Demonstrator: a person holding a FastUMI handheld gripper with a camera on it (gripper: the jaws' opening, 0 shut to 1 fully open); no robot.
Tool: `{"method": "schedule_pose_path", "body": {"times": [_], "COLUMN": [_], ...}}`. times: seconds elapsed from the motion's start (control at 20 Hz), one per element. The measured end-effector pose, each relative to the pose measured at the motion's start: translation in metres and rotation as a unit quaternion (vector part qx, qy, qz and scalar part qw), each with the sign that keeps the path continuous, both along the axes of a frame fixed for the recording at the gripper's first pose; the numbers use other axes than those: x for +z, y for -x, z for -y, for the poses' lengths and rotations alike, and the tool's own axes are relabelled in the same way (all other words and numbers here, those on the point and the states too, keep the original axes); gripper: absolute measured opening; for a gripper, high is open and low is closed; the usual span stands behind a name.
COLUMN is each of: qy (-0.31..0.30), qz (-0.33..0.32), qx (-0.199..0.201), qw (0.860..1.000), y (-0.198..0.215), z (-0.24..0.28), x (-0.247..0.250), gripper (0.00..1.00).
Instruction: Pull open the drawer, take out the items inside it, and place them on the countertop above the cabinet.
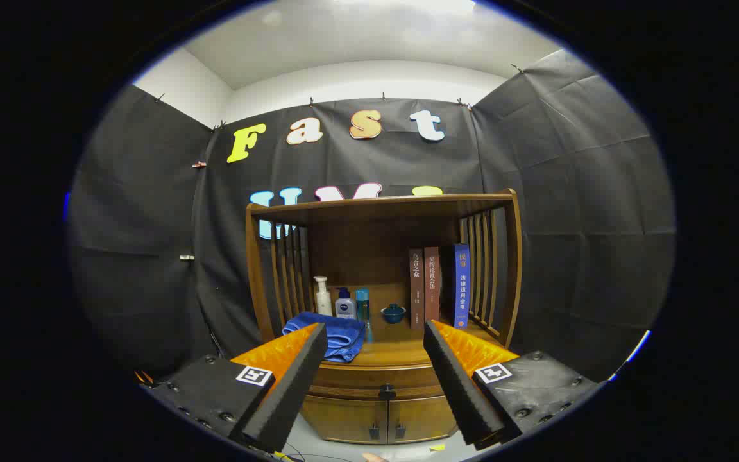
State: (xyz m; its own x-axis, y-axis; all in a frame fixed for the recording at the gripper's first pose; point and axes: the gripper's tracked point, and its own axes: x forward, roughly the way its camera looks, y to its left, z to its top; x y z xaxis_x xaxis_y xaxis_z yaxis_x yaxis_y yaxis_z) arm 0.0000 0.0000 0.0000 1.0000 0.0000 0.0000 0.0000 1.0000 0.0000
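Hovering in front of the brown wooden cabinet [382, 308], the tongs [374, 333] stood wide open with nothing held between the fingers. The shallow wooden drawer [376, 378], shut, ran crosswise between the two fingers, just below and ahead of their tips, with its small dark knob [387, 391] lying almost midway between them. So the coming move seemed to call for a short drop and a push forward onto that knob, then a straight pull back. The wooden table [395, 351] above the drawer sat just ahead of the fingertips. A folded blue towel [334, 333] lay on it, partly behind one finger. Whatever the drawer held could not be seen.
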Motion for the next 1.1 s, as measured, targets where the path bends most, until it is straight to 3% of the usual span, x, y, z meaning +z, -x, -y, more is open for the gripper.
{"method": "schedule_pose_path", "body": {"times": [1.1], "qy": [0.002], "qz": [0.002], "qx": [0.008], "qw": [1.000], "y": [0.011], "z": [-0.001], "x": [-0.001], "gripper": [0.99]}}
